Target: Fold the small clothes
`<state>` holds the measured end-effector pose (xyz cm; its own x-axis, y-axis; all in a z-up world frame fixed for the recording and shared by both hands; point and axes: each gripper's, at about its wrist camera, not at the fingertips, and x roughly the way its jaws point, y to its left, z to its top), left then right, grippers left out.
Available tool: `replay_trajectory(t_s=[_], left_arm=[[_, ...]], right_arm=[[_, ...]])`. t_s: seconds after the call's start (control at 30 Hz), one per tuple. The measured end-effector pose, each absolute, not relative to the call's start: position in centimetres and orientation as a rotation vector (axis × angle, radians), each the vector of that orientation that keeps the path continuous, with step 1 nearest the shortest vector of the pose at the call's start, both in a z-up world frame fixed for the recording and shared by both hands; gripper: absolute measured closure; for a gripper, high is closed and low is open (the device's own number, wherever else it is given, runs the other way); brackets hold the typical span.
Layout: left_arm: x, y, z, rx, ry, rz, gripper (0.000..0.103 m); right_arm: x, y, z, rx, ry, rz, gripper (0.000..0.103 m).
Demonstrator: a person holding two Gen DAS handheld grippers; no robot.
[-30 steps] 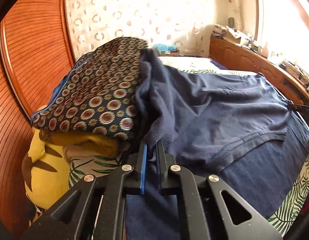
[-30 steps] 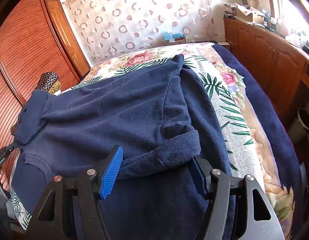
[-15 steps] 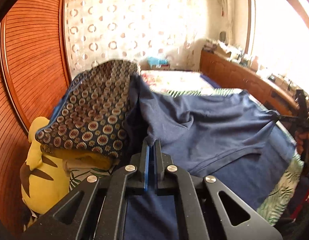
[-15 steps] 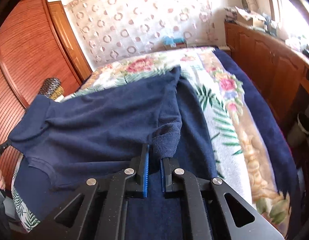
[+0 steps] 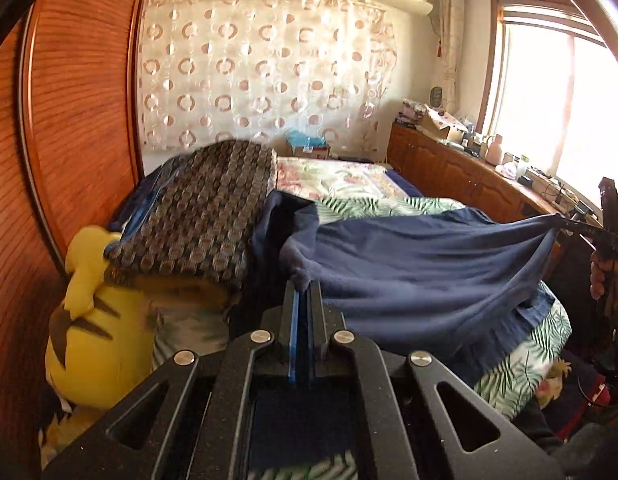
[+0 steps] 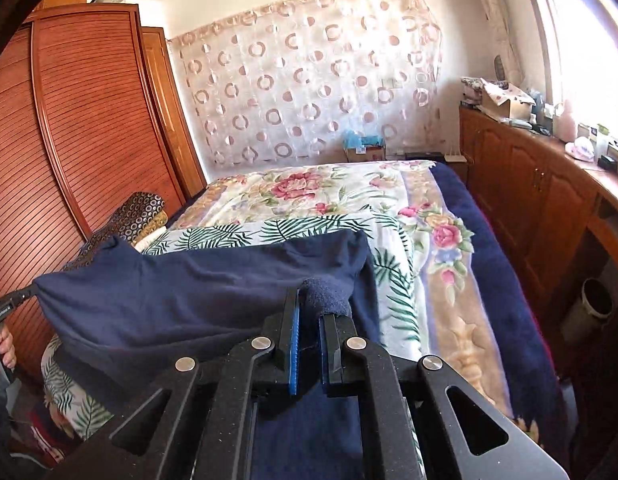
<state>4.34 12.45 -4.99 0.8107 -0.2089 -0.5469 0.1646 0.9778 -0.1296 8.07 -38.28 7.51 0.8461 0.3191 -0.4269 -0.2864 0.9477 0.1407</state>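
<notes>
Both claws, left gripper (image 5: 303,292) and right gripper (image 6: 309,308), clamped on the navy garment's (image 5: 421,264) corners, stretched taut above the bed (image 6: 429,216); next, carry that edge across.

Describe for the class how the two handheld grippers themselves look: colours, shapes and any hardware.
Both the left gripper and the right gripper have matte black, speckled frames with triangular cut-outs and round silver bolts. Each carries two slim black fingers; the left-hand finger bears a blue ribbed pad. No cables or sleeves show.
</notes>
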Motion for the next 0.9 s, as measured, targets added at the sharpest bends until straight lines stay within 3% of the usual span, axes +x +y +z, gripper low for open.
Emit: replay_trajectory(t_s=[0.4,0.83,0.9], left_arm=[[3.4,11.6,-13.0,-0.069,0.785,-0.153,0.099],[3.3,11.6,-12.9,-0.080,0.776,-0.126,0.098],[3.3,11.6,-12.8,-0.070,0.773,-0.120,0.094]], right_arm=[[7.5,-38.3,-0.5,0.043,0.644,0.274,0.096],[6.1,-37.6,0.5,0.000,0.645,0.264,0.094],[5.6,-37.6,0.6,-0.013,0.638,0.263,0.092]])
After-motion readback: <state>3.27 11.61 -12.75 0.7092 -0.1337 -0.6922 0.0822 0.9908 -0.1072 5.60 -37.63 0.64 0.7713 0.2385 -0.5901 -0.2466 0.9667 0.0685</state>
